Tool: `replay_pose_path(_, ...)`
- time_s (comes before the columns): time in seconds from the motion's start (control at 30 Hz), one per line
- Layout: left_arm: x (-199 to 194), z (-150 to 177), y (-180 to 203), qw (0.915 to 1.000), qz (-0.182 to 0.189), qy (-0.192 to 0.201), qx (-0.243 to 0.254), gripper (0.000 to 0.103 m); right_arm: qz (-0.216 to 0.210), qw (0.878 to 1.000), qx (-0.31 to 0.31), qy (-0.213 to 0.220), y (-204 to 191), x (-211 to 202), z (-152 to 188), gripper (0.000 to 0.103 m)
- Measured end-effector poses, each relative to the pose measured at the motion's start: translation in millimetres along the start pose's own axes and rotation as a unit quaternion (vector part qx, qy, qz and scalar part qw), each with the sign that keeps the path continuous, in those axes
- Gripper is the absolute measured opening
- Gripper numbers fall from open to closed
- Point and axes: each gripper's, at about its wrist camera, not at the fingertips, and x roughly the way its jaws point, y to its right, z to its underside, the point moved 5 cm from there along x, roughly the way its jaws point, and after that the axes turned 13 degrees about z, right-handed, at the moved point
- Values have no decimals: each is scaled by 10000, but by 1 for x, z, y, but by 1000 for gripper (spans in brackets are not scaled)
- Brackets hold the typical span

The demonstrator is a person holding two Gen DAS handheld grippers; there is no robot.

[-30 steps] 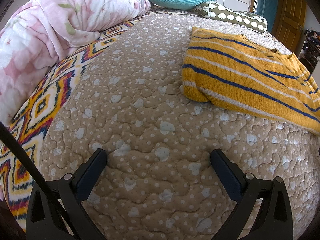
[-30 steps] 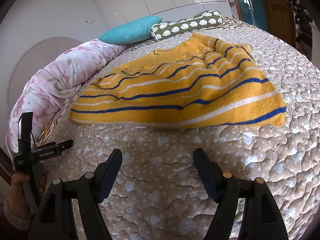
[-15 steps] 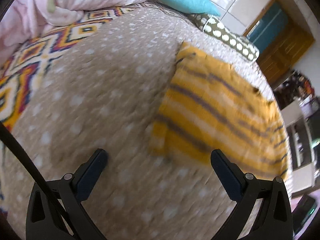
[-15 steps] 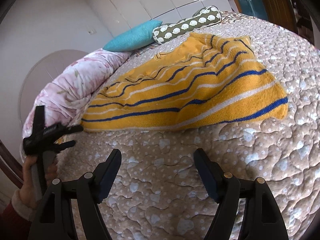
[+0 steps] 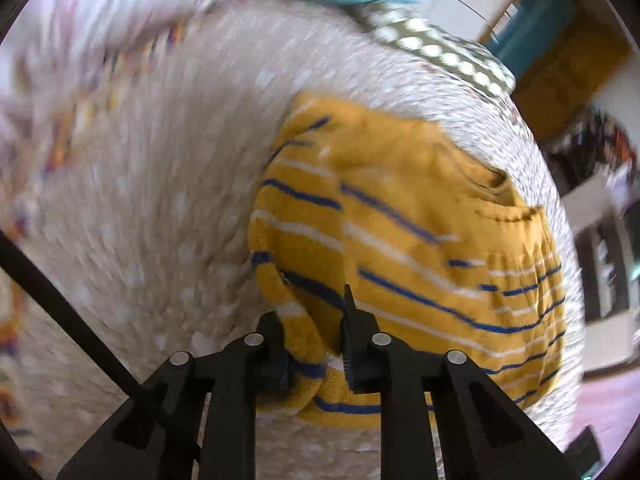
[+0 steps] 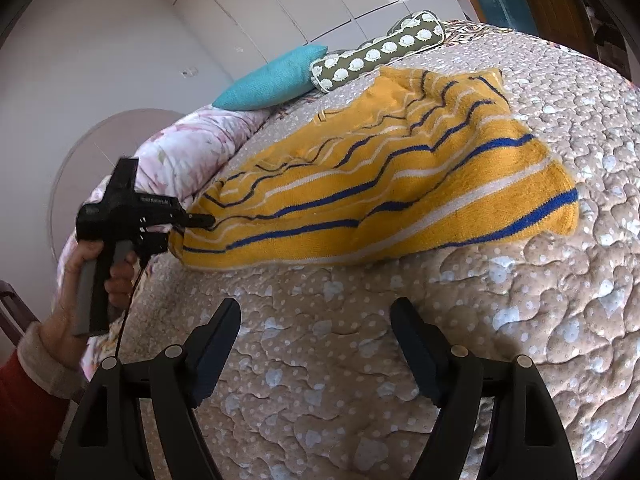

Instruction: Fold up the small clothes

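Nearest in the left wrist view, the left claw (image 5: 312, 344) is closing on a bunched corner of the yellow striped sweater (image 5: 420, 240), where a second ago its jaws stood wide over bare quilt with the garment well off at 2 o'clock; knit now fills the narrow gap between the two pads, so the grip looks taken or very nearly so. From the right wrist view the same left claw (image 6: 188, 222) sits at 9 o'clock, carried by the person's hand (image 6: 96, 276), and the sweater (image 6: 380, 184) edge there is lifted a little off the quilted bed cover (image 6: 400, 380) instead of lying flat as it did before. That suggests the first fold is starting: one corner is secured and can be carried across. The right claw (image 6: 316, 336) is at 6 o'clock with its jaws wide, nothing between them, hovering over bare cover just short of the sweater's near hem; it has barely shifted. The sweater itself lies spread across the middle of the bed, running from 9 o'clock toward 3 o'clock. Farther off, at 11 to 12 o'clock, rest a teal pillow (image 6: 272, 80) and a green patterned bolster (image 6: 380, 50), with a pink floral duvet (image 6: 192, 148) rolled along the bed's left side. The left view is heavily motion-blurred, so how much fabric the pads hold is hard to judge, and the sweater's sleeves and neckline cannot be clearly made out.
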Motion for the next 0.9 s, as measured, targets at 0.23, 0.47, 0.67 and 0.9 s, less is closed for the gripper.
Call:
replay_pose_path(0.23, -18, -11, 180, 9858, 688, 143, 1525, 9, -204, 9923, 979, 725, 39, -37, 1, 80)
replay_pose_path(0.47, 49, 43, 260, 9701, 807, -736, 2168, 5, -410, 9821, 1593, 914, 62, -50, 7, 72)
replay_pose_path(0.67, 27, 64, 235, 9652, 1442, -796, 2031, 15, -456, 9818, 1599, 920, 65, -56, 14, 73)
replay_pose_path(0.9, -42, 102, 175, 9702, 1032, 86, 2192, 81, -442, 9835, 1535, 854, 62, -50, 12, 75)
